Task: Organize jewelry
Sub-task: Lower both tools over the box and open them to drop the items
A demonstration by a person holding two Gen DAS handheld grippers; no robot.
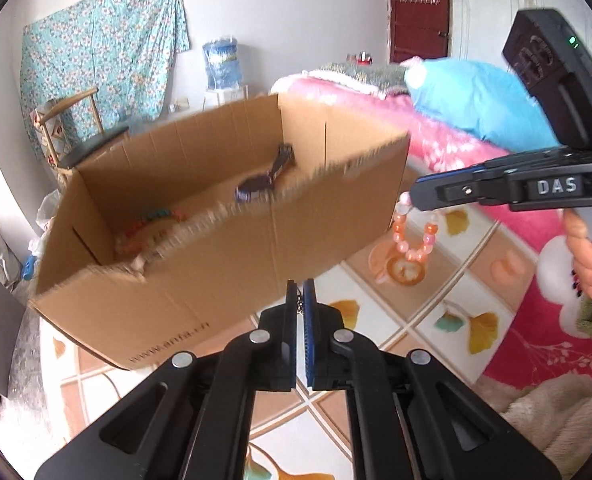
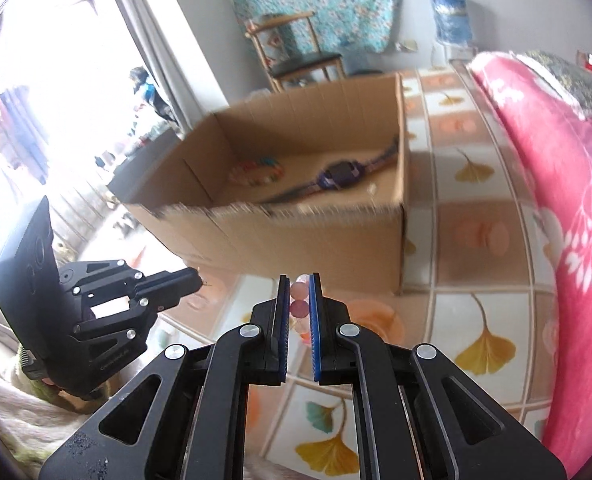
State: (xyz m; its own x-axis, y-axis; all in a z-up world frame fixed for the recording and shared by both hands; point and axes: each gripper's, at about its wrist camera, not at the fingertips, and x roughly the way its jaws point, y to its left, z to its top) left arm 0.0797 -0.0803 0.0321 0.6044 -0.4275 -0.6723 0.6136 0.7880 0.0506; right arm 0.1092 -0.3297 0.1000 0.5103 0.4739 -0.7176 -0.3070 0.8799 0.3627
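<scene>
The cardboard box (image 1: 224,216) sits open-topped on the ginkgo-patterned floor mat (image 1: 427,312), just ahead of both tools, and it already holds 2 pieces: a dark wristwatch (image 2: 337,176) stretched along its floor toward the far corner and a multicoloured bead bracelet (image 2: 258,172) lying near the opposite side. The right gripper (image 2: 297,292) is clamped on a pink bead bracelet (image 1: 413,236), which dangles in a loop below its tips, outside the box beside its right wall. The left gripper (image 1: 299,292) has its jaws pressed together on what looks like a thin chain (image 1: 300,304), too small to identify with certainty. To do this step well, I judge each piece should be carried clear over the ragged front rim before release, low enough that beads land gently, apart from the watch.
</scene>
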